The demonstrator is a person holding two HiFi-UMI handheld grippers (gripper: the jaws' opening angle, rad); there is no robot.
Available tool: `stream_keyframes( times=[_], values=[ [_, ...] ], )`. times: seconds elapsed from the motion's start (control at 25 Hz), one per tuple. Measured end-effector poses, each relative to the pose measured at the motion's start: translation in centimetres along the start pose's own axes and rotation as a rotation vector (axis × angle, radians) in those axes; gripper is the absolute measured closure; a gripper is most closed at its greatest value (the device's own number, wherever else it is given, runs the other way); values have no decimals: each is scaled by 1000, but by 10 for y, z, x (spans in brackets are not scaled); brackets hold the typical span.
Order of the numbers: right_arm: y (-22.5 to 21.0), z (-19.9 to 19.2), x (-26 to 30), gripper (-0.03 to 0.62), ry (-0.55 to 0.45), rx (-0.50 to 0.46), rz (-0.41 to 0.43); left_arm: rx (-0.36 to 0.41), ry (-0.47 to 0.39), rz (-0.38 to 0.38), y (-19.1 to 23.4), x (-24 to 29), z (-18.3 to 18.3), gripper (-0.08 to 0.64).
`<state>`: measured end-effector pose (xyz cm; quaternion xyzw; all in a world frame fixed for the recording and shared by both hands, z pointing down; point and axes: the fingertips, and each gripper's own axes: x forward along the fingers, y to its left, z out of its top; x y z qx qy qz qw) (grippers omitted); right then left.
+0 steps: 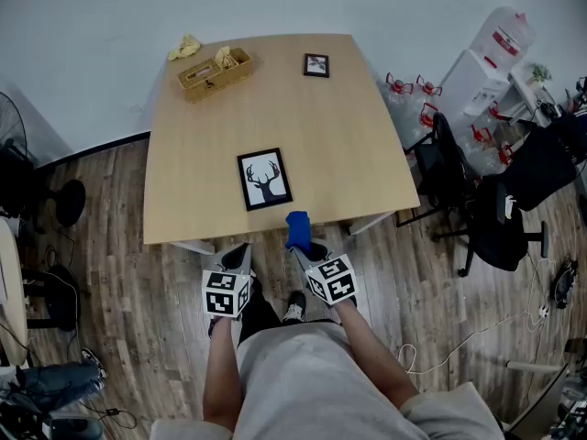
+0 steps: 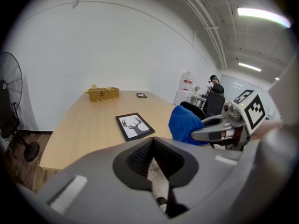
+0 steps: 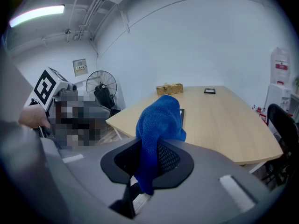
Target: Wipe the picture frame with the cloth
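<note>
A black picture frame with a deer silhouette (image 1: 264,179) lies flat near the table's front edge, also seen in the left gripper view as the deer frame (image 2: 135,126). My right gripper (image 1: 302,247) hovers just off that edge, shut on a blue cloth (image 1: 297,228) that bunches above the jaws. In the right gripper view the blue cloth (image 3: 159,122) drapes through the right gripper (image 3: 149,164) and hides most of the frame. My left gripper (image 1: 237,253) is beside it, below the table edge. In its own view the left gripper (image 2: 152,161) is shut, holding nothing.
A wicker basket (image 1: 215,70) and a yellow rag (image 1: 184,48) sit at the table's far left, a small black frame (image 1: 316,65) at the far right. Office chairs (image 1: 495,200) stand right of the table, a floor fan (image 2: 9,101) left.
</note>
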<state>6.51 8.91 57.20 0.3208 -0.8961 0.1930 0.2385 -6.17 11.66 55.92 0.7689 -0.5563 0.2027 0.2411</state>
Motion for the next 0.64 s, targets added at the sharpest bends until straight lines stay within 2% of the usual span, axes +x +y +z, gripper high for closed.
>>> stream_keyframes(
  times=[0.64],
  values=[
    [-3,2,-3,540,-7,6,-6,13,4,-7,-4,2,2,508]
  ],
)
